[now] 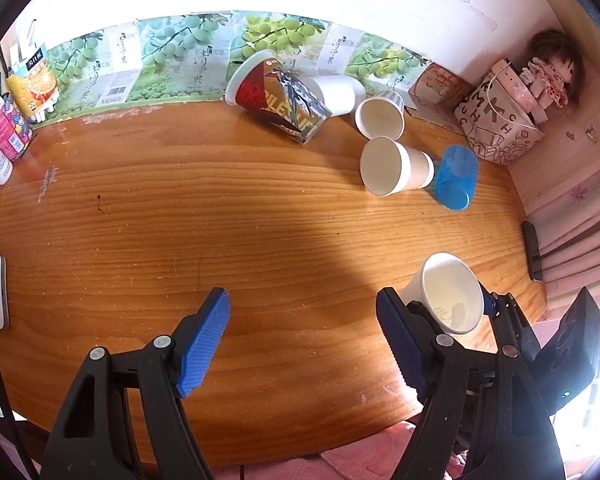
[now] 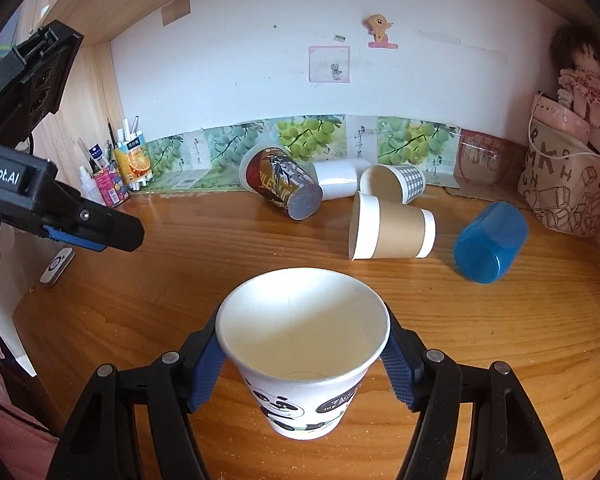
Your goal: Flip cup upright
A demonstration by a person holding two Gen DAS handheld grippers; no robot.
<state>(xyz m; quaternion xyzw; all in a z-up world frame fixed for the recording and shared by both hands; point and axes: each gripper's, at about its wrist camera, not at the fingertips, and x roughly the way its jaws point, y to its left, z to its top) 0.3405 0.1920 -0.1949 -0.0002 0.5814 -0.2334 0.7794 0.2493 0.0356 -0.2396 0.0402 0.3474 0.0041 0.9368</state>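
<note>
Your right gripper (image 2: 304,360) is clamped on the panda cup (image 2: 304,364), mouth up above the table (image 2: 140,320); left gripper (image 1: 304,336) gapes idle; next, lower it squarely and release.

The left gripper (image 1: 304,336) hangs wide open above the wooden surface (image 1: 180,220); beside it the right gripper (image 1: 446,304) clasps a white paper cup (image 1: 452,294) (mouth tilted up), other cups lying farther back.
</note>
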